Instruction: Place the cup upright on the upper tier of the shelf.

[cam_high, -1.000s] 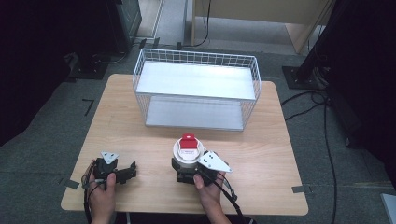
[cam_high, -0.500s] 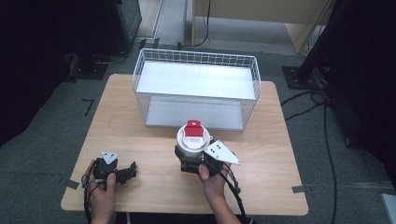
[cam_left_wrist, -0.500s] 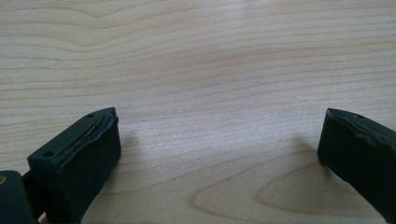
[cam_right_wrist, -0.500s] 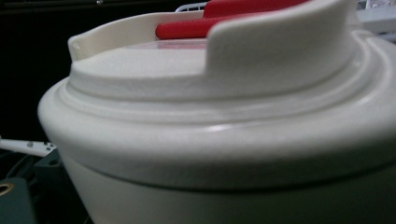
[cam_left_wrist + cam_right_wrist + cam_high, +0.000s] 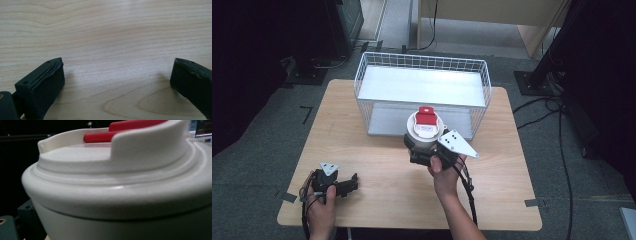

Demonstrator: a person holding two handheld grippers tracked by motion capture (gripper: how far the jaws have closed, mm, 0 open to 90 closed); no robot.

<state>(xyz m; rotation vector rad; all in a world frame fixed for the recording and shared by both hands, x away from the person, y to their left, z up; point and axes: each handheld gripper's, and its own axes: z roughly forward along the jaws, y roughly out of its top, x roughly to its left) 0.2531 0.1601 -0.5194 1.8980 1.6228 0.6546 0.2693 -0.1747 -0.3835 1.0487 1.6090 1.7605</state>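
Filling the right tool (image 5: 428, 150) view: white jar (image 5: 120, 195), red flap (image 5: 130, 130)

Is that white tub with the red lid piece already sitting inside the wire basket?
No: the white tub is held in the right gripper above the table, in front of the wire basket.

Light wooden table (image 5: 377, 200), grain showing plainly. Toward its far edge, a white wire basket (image 5: 362, 80) with a pale flat bottom, standing upright and square to the table. Below and around, grey floor (image 5: 557, 150) with black cables (image 5: 557, 107) snaking across at the right. Dark stand base (image 5: 532, 82) just beyond the right far corner. Strips of tape (image 5: 532, 202) near the table's front corners (grey, small). Beyond the basket, pale wooden furniture (image 5: 492, 12); black equipment (image 5: 344, 22) at upper left.
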